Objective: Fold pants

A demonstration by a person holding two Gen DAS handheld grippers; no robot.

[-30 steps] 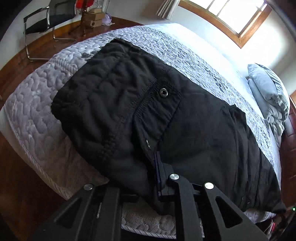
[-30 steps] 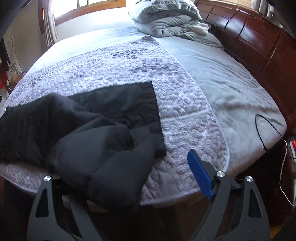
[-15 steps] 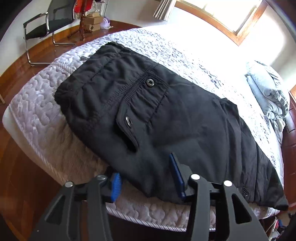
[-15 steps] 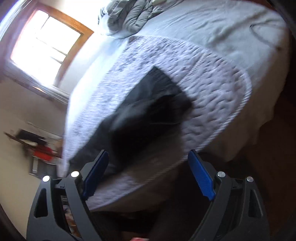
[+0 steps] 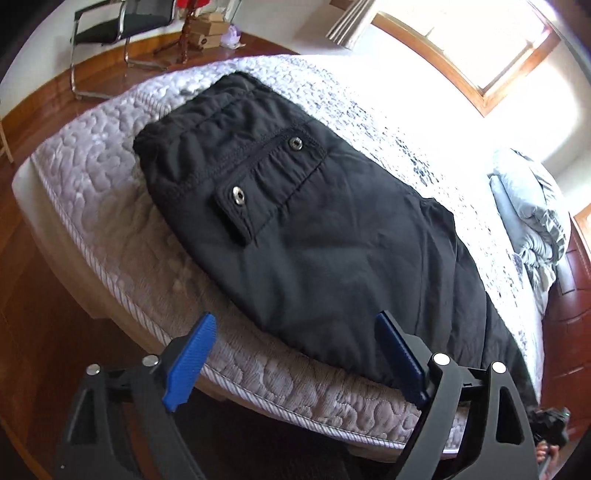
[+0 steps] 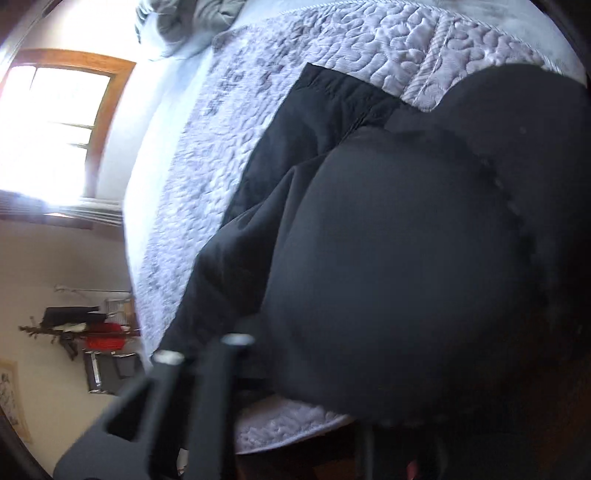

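Black pants [image 5: 317, 236] lie along the near edge of the bed [image 5: 96, 184], waistband and snap pocket at the far left, legs running right. My left gripper [image 5: 295, 362] is open and empty, just off the bed edge below the pants. In the right wrist view the camera is rolled sideways and blurred. The pants' leg fabric [image 6: 406, 258] bulges over most of that view and covers my right gripper's fingertips. Only one black finger arm [image 6: 207, 398] shows at the bottom left. I cannot tell how its jaws stand.
A quilted grey bedspread [image 5: 369, 107] covers the bed. A rumpled grey duvet [image 5: 528, 218] lies at the head end. A chair [image 5: 118, 33] and boxes stand on the wooden floor beyond the bed's foot. A window [image 5: 461, 40] is behind the bed.
My left gripper let go of the pants, opened and backed off the bed edge. My right gripper rolled sideways and moved into the leg fabric, which now fills its view.
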